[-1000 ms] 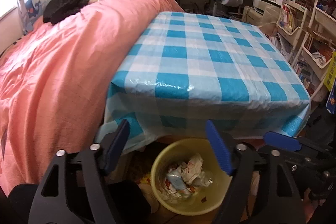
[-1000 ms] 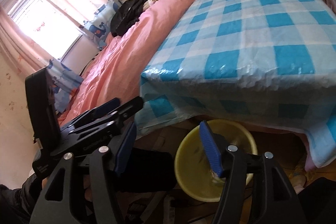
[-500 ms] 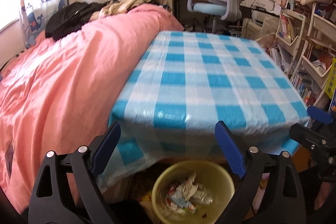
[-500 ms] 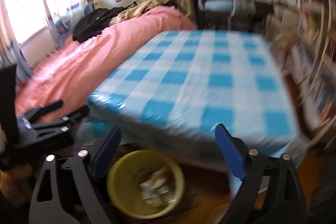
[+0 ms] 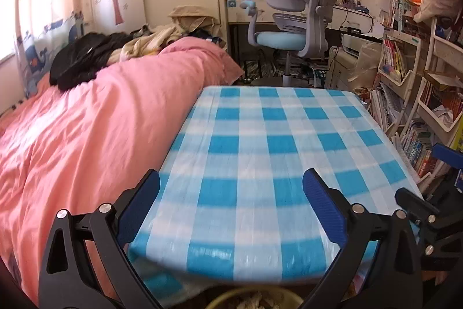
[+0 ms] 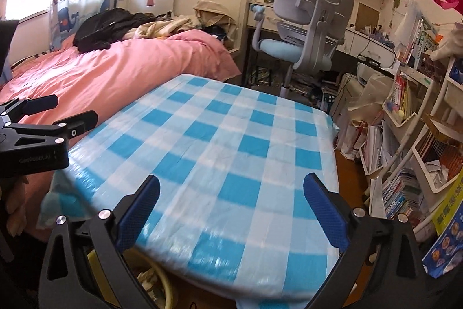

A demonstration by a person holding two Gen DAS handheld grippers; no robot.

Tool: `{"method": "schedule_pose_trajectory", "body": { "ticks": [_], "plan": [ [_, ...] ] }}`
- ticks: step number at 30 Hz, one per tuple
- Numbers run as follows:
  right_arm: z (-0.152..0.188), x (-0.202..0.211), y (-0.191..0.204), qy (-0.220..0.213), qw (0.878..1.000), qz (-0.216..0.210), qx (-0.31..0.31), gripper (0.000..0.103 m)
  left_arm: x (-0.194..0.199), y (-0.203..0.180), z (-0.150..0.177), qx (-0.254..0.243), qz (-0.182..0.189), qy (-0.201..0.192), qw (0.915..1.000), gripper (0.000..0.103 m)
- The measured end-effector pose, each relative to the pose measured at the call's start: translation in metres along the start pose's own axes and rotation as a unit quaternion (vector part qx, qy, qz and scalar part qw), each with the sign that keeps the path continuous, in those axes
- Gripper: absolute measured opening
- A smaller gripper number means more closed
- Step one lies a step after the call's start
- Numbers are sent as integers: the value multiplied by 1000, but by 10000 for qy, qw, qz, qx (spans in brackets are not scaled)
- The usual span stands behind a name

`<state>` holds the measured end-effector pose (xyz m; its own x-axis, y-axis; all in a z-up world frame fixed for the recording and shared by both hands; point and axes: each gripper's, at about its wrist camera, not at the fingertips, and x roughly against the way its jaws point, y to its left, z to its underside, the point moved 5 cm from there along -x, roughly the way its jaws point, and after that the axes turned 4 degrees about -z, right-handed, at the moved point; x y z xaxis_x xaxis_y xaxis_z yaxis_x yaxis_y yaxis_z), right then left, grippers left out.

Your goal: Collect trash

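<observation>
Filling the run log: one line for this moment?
left gripper: opening, empty | right gripper: opening, empty | checked table: bare | yellow bin: holds trash, below table edge

The left gripper [image 5: 231, 201] points forward and somewhat downward. Its jaws are opening and stand wide, with nothing between the blue pads [image 5: 324, 210]. The right gripper [image 6: 231, 201] has the same pitch; its jaws are also opening, wide apart, and grip nothing. In the right wrist view the left gripper appears at the left edge, held by a hand [image 6: 13, 210] with fingers curled beneath it.
</observation>
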<state>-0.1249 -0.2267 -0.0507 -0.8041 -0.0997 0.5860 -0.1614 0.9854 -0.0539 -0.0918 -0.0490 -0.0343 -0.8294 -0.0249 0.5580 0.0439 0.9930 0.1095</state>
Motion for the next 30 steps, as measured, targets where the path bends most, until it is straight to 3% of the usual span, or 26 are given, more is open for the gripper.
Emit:
{"method": "schedule_pose_trajectory", "body": {
  "ticks": [4,11,30],
  "plan": [
    [-5,-12,-10,43,9995,-40,-324,95,-26,-12,-19,-69,-33,-36,10000,95],
    [-18,-19,-13,-65,9993,41,-368,95,-59,-22,-38,78,26,47,10000,95],
    [-26,-25,-25,-119,9974,-42,-705,95,-61,-32,-42,2,225,20,9997,95]
  ]
}}
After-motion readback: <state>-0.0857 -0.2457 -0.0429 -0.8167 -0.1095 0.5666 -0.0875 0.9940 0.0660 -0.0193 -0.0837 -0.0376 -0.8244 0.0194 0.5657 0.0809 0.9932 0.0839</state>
